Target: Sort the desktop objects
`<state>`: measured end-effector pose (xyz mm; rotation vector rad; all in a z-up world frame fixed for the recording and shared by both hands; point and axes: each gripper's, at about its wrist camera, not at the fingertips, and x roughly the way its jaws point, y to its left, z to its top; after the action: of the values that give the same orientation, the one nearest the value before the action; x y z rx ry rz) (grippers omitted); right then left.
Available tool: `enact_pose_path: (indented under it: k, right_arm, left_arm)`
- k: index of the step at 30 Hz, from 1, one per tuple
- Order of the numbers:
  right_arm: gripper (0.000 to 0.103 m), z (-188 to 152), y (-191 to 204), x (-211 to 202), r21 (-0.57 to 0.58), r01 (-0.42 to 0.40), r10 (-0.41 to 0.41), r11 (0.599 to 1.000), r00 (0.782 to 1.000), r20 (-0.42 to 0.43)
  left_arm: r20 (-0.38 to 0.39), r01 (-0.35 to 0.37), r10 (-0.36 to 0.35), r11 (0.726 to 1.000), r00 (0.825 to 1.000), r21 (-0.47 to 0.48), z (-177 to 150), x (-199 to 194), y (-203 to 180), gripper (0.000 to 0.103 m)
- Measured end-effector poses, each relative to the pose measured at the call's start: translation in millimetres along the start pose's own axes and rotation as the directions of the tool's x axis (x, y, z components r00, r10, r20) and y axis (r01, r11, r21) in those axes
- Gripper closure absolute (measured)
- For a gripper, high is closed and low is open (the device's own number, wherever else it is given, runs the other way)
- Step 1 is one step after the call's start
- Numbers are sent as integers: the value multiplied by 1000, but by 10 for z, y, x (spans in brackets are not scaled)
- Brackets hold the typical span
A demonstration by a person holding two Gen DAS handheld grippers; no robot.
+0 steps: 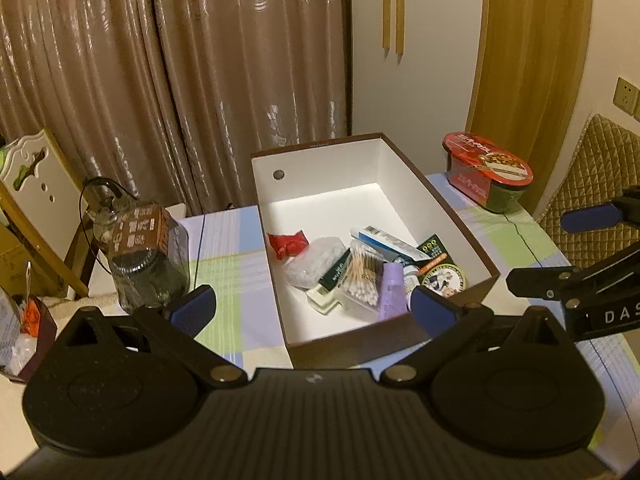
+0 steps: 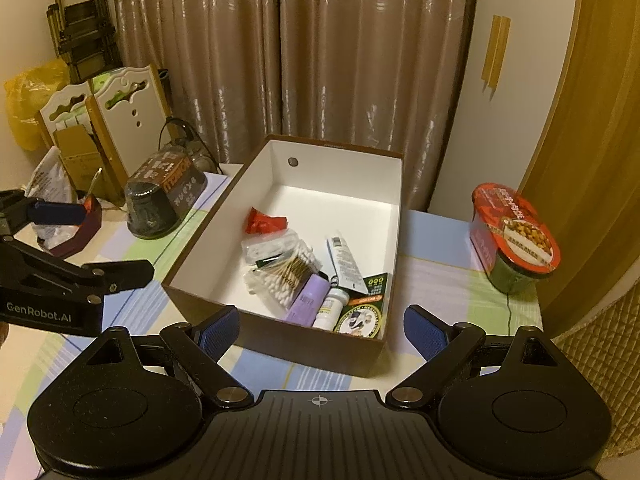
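A brown box (image 1: 320,168) (image 2: 340,172) with a white inside stands open on the checked tablecloth. At its near end lie a red packet (image 1: 288,242) (image 2: 266,220), a case of cotton swabs (image 1: 362,276) (image 2: 290,276), a purple tube (image 1: 394,290) (image 2: 308,298), a white tube (image 2: 344,258), a small white bottle (image 2: 330,306) and a green packet (image 1: 442,276) (image 2: 366,310). My left gripper (image 1: 313,312) (image 2: 112,242) hangs open over the box's near wall, holding nothing. My right gripper (image 2: 322,334) (image 1: 540,251) is open and empty too, above the box's near right corner.
A dark bottle (image 1: 148,256) (image 2: 164,200) lies on its side left of the box. A red noodle cup (image 1: 490,176) (image 2: 514,232) stands at the right. A small red box with a bag (image 2: 68,224) sits far left. White chair backs (image 2: 128,120) and curtains stand behind the table.
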<state>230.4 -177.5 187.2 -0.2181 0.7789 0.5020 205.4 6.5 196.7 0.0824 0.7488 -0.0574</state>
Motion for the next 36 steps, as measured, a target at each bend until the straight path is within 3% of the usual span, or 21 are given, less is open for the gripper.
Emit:
enact_pose_path:
  k: [15,36]
  right_arm:
    - [12,-43,-58,-43,60,19,-16,998,999,-47]
    - [12,-50,6,196,78,10,2,997,989,-151]
  left_arm:
    - [-40,-31,29,998,999,-55,-134,-44,-3,1]
    - [-105,-47,34,991,994,-128,-217,79,134,1]
